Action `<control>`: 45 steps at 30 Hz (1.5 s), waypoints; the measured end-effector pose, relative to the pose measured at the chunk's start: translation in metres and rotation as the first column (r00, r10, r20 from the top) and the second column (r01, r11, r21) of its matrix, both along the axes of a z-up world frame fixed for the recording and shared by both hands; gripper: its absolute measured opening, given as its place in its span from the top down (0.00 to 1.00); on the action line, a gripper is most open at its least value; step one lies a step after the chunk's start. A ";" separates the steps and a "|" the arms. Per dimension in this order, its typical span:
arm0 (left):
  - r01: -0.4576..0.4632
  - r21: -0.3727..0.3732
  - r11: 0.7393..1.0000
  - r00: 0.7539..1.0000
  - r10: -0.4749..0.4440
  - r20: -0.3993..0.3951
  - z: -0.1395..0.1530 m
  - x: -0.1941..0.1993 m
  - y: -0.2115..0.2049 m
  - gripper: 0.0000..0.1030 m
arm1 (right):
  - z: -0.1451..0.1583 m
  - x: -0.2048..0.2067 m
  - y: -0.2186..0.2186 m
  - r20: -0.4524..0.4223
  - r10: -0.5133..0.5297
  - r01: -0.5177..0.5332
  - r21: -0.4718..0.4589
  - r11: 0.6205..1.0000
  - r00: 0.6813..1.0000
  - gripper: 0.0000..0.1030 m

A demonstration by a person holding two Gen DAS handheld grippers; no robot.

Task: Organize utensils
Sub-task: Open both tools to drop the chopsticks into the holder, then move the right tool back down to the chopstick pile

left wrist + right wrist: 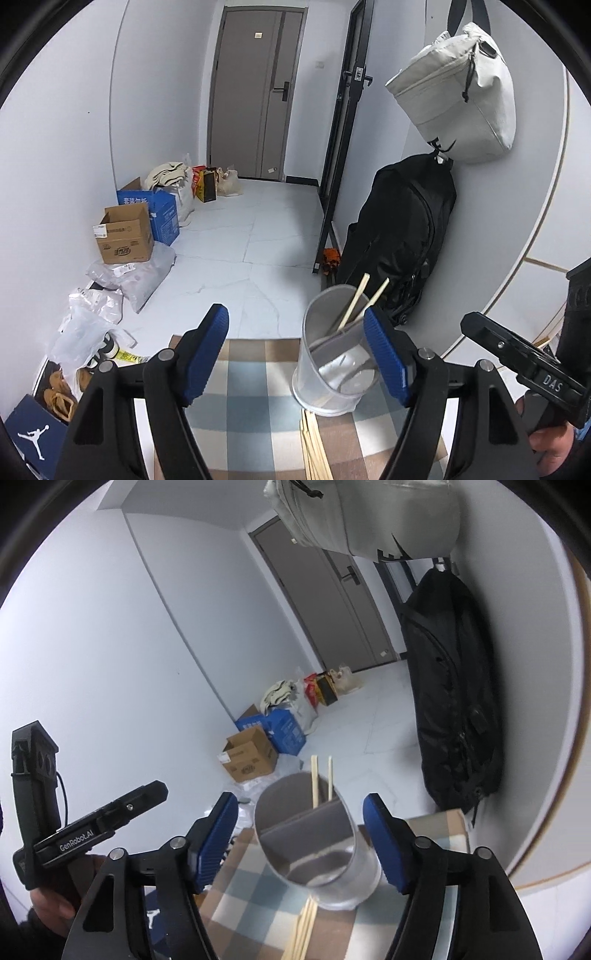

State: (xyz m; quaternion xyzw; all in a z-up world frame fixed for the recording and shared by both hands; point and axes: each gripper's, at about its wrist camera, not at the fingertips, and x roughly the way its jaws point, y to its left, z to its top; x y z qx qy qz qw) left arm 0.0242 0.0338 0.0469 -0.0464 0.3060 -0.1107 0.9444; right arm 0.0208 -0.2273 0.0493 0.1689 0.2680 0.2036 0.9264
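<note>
**Here, both grippers stand released at the holder**

The clear utensil holder [317,845] stands on the checked cloth [255,398], two chopsticks [321,779] upright inside, more chopsticks [303,934] lying beside its base. Right gripper [301,840] spread around it, untouching; left gripper [295,354] spread, holder by its right pad.

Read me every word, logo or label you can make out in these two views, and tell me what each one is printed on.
"DAS": on the right gripper, as the left wrist view shows it.
"GenRobot.AI": on the left gripper, as the right wrist view shows it.
Jumping-figure logo, no words: on the dark blue shoe box.
Blue carton: white characters, too blurred to read.
Brown cardboard box: print and label too small to read.
</note>
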 end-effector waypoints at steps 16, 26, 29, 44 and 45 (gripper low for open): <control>-0.061 -0.021 0.998 0.998 0.060 -0.026 -0.039 -0.040 0.019 0.16 | -0.044 -0.048 0.022 -0.115 0.025 -0.035 -0.086 0.996 0.993 0.19; -0.114 -0.042 0.993 0.992 0.111 -0.057 -0.064 -0.042 0.044 0.15 | -0.082 -0.045 0.056 -0.250 0.054 -0.098 -0.167 0.981 0.967 0.19; -0.133 -0.045 0.990 0.989 0.129 -0.077 -0.073 -0.041 0.055 0.15 | -0.094 -0.039 0.065 -0.281 0.051 -0.107 -0.189 0.976 0.958 0.19; -0.207 -0.071 0.976 0.967 0.193 -0.164 -0.088 -0.032 0.083 0.15 | -0.163 0.002 0.132 -0.439 0.065 -0.239 -0.354 0.904 0.896 0.46; -0.208 -0.071 0.976 0.967 0.194 -0.167 -0.089 -0.031 0.084 0.15 | -0.167 0.005 0.136 -0.450 0.061 -0.245 -0.363 0.899 0.891 0.50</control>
